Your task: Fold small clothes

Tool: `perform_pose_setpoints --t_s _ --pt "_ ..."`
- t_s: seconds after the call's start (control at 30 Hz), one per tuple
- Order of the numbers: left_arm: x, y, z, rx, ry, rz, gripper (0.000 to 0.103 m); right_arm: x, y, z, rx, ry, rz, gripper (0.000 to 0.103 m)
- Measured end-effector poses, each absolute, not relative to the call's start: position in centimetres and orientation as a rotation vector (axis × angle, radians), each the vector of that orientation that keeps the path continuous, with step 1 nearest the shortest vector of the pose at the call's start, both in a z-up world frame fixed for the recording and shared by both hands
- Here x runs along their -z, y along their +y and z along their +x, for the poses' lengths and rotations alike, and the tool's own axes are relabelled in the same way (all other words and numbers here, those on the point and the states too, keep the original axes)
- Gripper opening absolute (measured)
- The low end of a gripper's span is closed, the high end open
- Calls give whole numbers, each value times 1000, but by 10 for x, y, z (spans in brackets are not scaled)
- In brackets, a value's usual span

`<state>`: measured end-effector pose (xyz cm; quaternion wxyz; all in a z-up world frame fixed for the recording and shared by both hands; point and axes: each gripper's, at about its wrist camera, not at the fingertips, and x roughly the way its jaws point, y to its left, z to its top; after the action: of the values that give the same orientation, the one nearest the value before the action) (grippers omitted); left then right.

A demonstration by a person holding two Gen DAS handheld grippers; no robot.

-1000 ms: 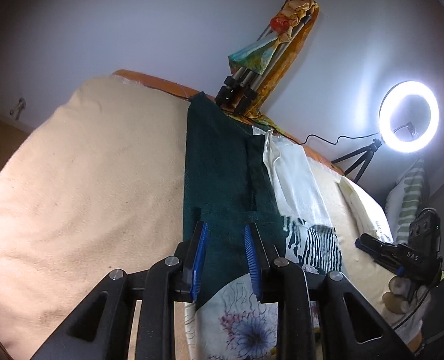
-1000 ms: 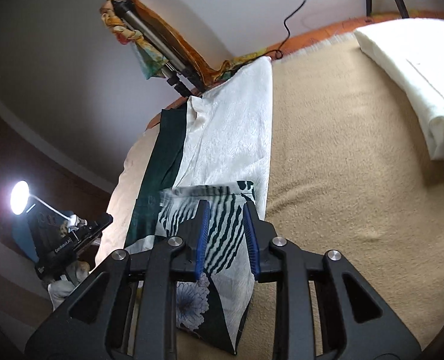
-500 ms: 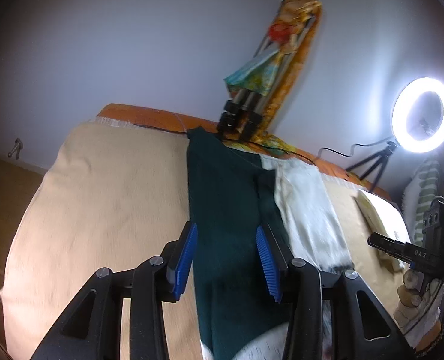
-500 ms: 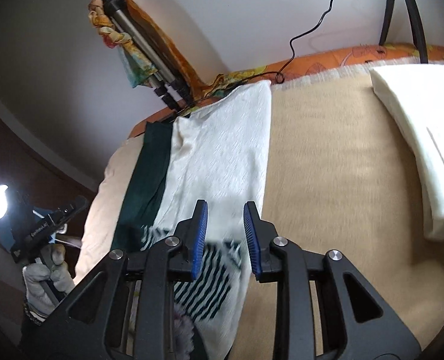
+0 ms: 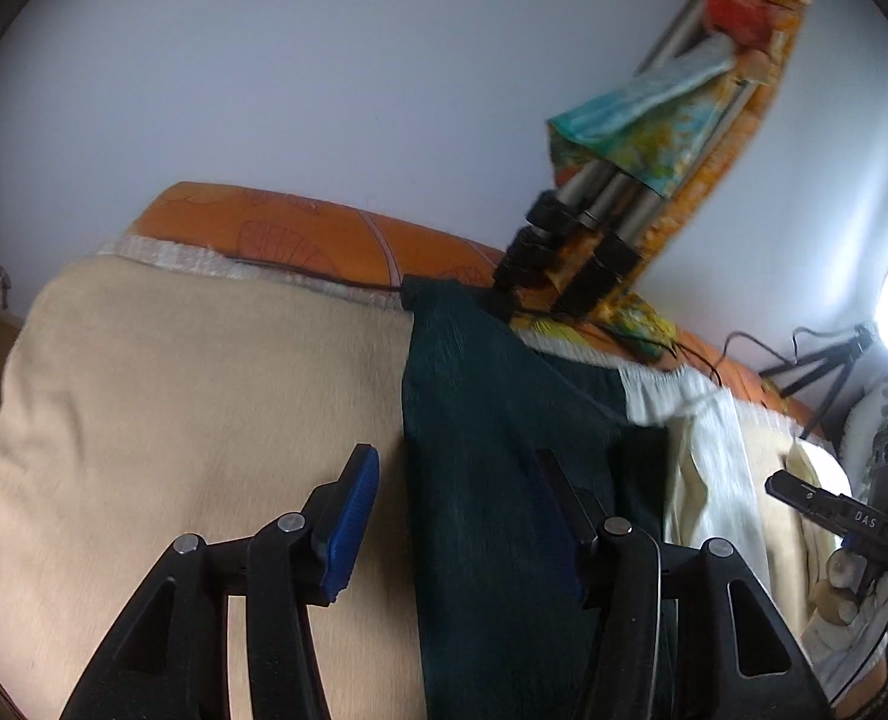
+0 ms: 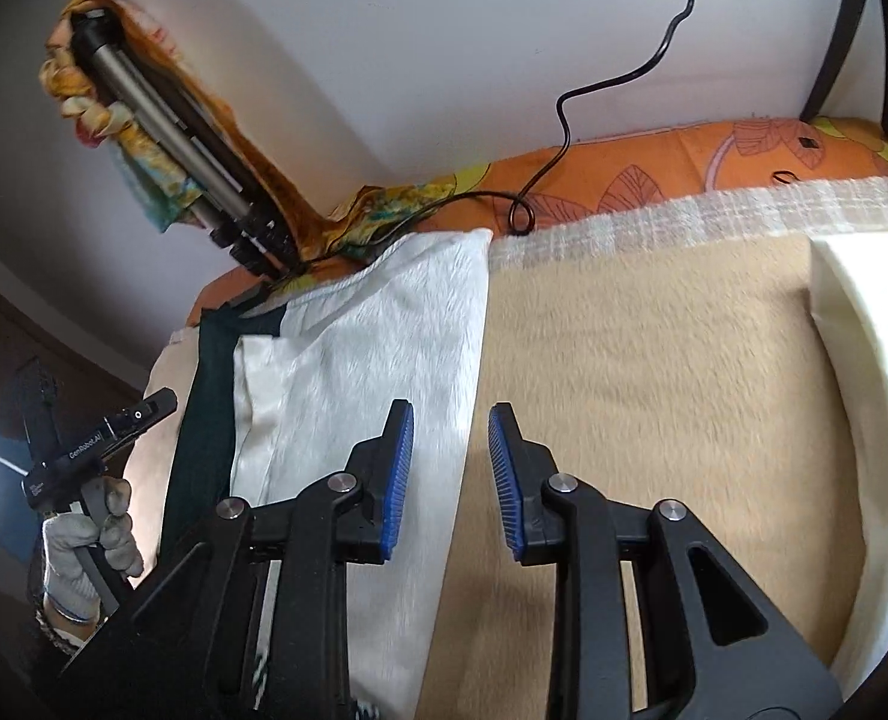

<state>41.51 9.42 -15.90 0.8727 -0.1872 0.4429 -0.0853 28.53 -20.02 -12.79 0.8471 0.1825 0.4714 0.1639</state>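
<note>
While the cloth [image 5: 492,480] runs long toward the wall, your left gripper [image 5: 456,516] sits over its green edge, jaws just widening, holding nothing; your right gripper [image 6: 450,474] straddles its white edge, slightly open, empty.

Bare blanket [image 6: 654,372] lies open; tripod [image 5: 588,240] blocks the far edge

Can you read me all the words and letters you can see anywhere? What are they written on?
"DAS" is on the black body of the right gripper, seen from the left wrist camera.
"GenRobot.AI" is on the black body of the left gripper, seen from the right wrist camera.
A small white mark below it is too small to read.
The clothes, the blanket and the tripod show no words.
</note>
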Motion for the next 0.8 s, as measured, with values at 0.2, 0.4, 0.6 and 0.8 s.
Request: perform_pose_setpoints --t_s 0.2,0.4,0.6,0.8 --pt "167 86 441 217 922 -405 54 140 -195 320 -331 988 415 28" --pt "175 83 460 202 917 -420 48 148 -189 344 -334 981 424 28" --pt "179 89 468 194 921 -449 19 154 -184 354 -351 965 442 28" --pt "183 91 473 201 922 -471 0 151 -174 352 -358 945 402 6"
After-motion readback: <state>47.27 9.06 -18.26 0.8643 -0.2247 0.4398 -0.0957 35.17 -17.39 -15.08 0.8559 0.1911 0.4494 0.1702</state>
